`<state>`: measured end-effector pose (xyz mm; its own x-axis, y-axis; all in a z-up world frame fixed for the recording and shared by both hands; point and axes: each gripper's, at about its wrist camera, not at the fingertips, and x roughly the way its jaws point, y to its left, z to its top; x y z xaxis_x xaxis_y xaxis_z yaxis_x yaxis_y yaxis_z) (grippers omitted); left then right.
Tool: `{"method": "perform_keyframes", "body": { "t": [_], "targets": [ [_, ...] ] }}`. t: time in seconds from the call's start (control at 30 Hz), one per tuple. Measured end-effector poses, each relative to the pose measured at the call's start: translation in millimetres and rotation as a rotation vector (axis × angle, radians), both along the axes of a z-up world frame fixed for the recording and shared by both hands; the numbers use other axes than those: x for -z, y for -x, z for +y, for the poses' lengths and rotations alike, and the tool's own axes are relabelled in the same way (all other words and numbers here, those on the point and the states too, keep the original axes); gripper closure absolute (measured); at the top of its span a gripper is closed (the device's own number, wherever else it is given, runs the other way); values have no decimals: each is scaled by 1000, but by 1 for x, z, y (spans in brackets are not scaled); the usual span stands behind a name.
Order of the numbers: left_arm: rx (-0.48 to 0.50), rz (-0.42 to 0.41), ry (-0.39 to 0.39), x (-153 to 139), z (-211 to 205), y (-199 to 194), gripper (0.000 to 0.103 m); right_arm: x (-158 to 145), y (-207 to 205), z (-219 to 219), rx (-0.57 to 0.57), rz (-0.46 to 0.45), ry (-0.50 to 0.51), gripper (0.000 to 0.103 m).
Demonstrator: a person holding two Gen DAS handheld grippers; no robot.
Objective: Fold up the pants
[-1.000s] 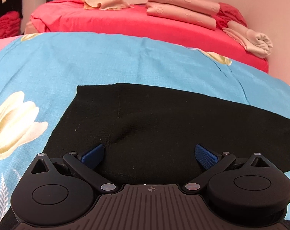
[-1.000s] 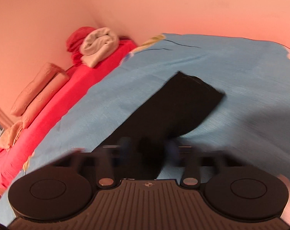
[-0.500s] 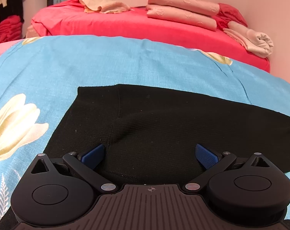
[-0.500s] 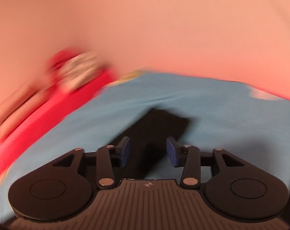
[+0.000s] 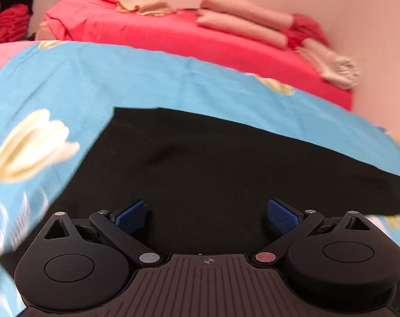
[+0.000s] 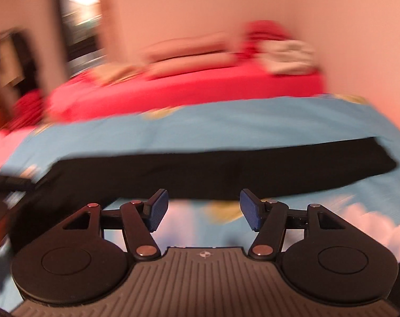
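Observation:
Black pants [image 5: 213,163] lie flat on a blue flowered bedsheet [image 5: 67,84]. My left gripper [image 5: 206,215] is open and empty, low over the near part of the pants. In the blurred right wrist view the pants [image 6: 226,169] stretch as a long dark band from left to right. My right gripper [image 6: 203,208] is open and empty, just in front of the pants' near edge, above the bedsheet [image 6: 226,121].
A red bed [image 5: 173,31] stands behind, against a pink wall. On it lie folded pink cloths [image 5: 242,23], a beige cloth [image 5: 141,5] and a rolled pale cloth [image 5: 337,68]. A red pile [image 5: 9,23] sits far left.
My right gripper has swung round fast from facing the pants' leg end to facing their long side, and its jaws have opened wider. My left gripper has shifted slightly and stays open.

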<state>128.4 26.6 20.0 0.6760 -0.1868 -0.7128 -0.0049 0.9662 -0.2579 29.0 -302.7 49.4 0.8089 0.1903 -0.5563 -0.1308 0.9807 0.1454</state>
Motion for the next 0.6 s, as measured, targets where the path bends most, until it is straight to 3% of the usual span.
{"method": "perform_keyframes", "body": {
  "t": [0.1,0.17,0.23,0.3,0.33,0.4,0.47,0.53,0.6],
  "targets": [
    [63,-9,-8,7,-15,25,0,16,36,36,-144,50,-15,40],
    [94,16,-60,23,-25,29,0,37,45,43,-160,133,18,45],
    [126,-46,-172,32,-37,37,0,50,50,30,-20,184,69,79],
    [119,-56,-189,31,-39,39,0,43,71,-1,130,164,-8,76],
    [118,-51,-179,31,-37,38,0,37,80,-16,246,135,-23,70],
    [115,-52,-153,32,-34,36,0,22,101,-29,368,50,-3,61],
    [113,-53,-158,32,-36,36,0,10,122,-15,280,-9,23,55],
    [111,-56,-170,33,-41,36,0,8,138,19,65,-23,89,34],
    [110,-55,-164,33,-42,35,0,15,146,57,-119,-9,155,33]
  ]
}}
